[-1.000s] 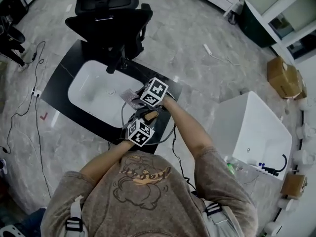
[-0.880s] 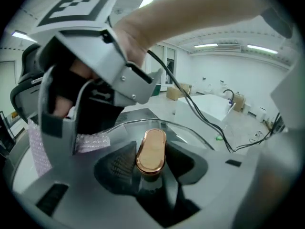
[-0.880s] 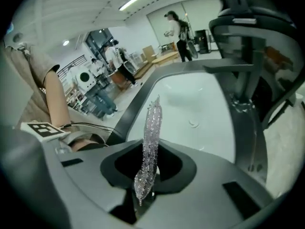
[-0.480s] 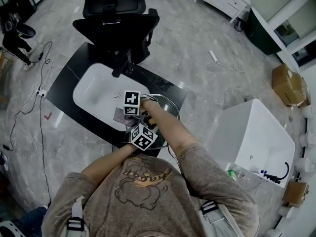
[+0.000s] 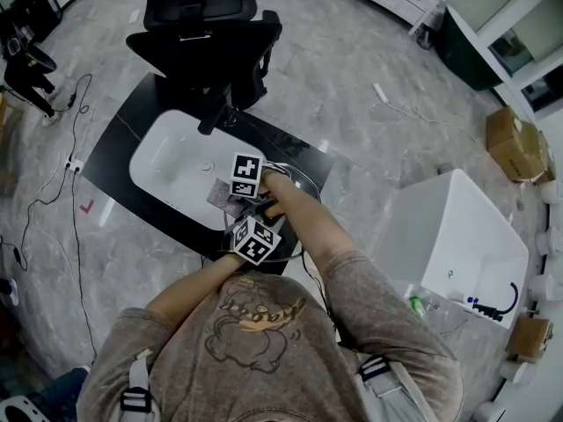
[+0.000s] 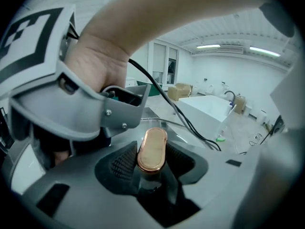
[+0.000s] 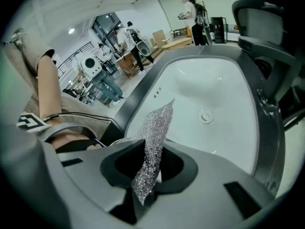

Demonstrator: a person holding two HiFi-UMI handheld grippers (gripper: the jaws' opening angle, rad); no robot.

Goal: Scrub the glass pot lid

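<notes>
Over one white sink [image 7: 219,94] set in a black table [image 5: 132,121], with one office chair [image 5: 207,33] behind, a person works two tools. The left gripper [image 6: 151,162] pinches the copper knob [image 6: 152,147] of the single glass lid [image 5: 303,181], at the sink's right edge. The right gripper [image 7: 148,163] pinches one silvery mesh scrubber [image 7: 155,137] over the sink rim.

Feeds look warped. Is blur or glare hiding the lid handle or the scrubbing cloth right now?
Head view: sharp but fisheye-bent; the glass lid shows only as a thin rim. Left gripper view: the copper lid handle is crisp between the jaws, corners dark. Right gripper view: the sparkly scrubbing cloth is clear; the white sink is bright, not washed out.
</notes>
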